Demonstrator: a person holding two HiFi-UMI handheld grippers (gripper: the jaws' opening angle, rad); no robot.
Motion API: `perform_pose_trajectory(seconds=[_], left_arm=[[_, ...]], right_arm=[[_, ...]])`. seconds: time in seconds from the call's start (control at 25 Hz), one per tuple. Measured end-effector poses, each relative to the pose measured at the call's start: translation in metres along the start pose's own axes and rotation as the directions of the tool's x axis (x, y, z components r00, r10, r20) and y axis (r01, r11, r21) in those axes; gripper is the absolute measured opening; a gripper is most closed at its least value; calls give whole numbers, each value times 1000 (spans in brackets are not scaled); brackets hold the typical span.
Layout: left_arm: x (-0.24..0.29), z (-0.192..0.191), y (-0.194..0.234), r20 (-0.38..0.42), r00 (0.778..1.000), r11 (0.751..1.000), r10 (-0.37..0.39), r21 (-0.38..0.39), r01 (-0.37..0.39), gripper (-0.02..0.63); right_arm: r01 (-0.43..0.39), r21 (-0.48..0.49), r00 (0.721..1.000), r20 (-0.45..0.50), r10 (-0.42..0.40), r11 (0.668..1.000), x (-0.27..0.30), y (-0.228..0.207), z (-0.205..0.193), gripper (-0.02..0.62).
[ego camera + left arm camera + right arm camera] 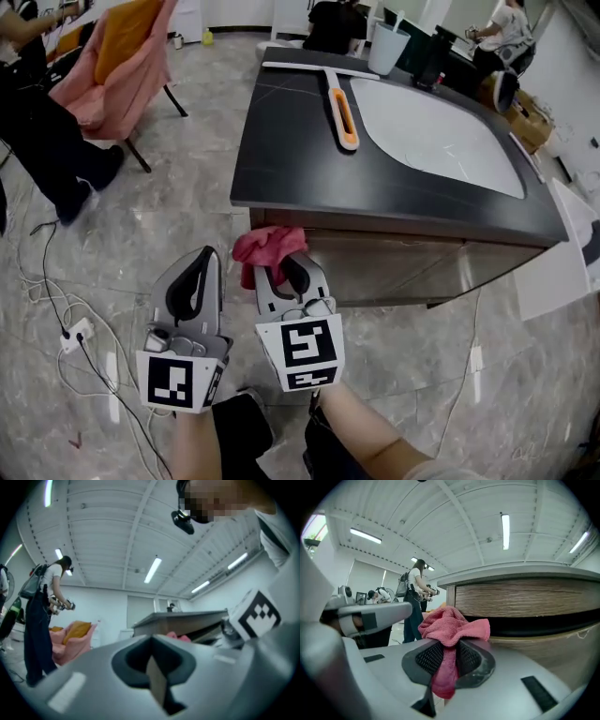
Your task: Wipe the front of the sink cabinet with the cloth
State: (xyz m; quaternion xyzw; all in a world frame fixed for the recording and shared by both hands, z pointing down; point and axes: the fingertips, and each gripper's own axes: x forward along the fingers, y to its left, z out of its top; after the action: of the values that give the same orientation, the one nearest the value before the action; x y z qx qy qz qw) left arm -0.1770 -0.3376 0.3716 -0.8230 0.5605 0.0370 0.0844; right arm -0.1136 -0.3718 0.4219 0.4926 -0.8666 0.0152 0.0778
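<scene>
Nearest, the person's two forearms reach forward over the grey marble floor (pixel 141 187), each holding a marker cube. The left hand-held gripper (pixel 204 267) hovers over the floor with its jaws pressed together and nothing between them. Just to its right, the right hand-held gripper (pixel 279 270) is clamped on the red cloth (pixel 267 246). The cloth bunches above the jaw tips, and a tail hangs down between the dark ribbed pads. The cloth sits at the near left corner of the sink cabinet (pixel 394 267), just below the overhanging edge of the cabinet's dark top (pixel 291 150) and against its wood-grain front. Whether it actually touches the panel cannot be told. To the near left, white cables (pixel 52 281) trail across the floor to a power strip (pixel 75 334). Farther back, a white oval basin (pixel 431 131) is sunk into the right part of the dark top. Left of the basin lies a squeegee (pixel 342 114) with an orange handle, its long blade along the far edge. A white bucket (pixel 387 47) stands at the far edge of the top. At the far left a chair (pixel 117 70) is draped in pink cloth with an orange cushion, and people stand or sit along the far side of the room.
</scene>
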Motion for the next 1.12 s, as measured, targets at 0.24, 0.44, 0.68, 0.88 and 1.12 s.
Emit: perform_pose_trajectory(seconds=[0.24,0.44,0.68,0.88,1.12], left_arm=[[-10,-34,-9,34,999,999,29,-22,-28,5],[-20,-41,-39,38,999,999,-21,-40,23,5],[-36,-47,-53,34,999,997,-14,-81,16,5],[-44,-44,-59,26,1000,999,-3,-38,4,5],[-46,-41,-68,33,999,999,-4,-32,5,5]], right_arm=[[-38,-41,994,102,42,998,0,1,3,58],[-67,-61,984,161,76,996,0,-2,10,57],[-22,-81,991,129,32,996,-10,-26,-1,57],[21,-74,991,131,-12,997,-24,-53,-6,57],[106,-60,988,119,-99,992,-45,-95,-17,57]])
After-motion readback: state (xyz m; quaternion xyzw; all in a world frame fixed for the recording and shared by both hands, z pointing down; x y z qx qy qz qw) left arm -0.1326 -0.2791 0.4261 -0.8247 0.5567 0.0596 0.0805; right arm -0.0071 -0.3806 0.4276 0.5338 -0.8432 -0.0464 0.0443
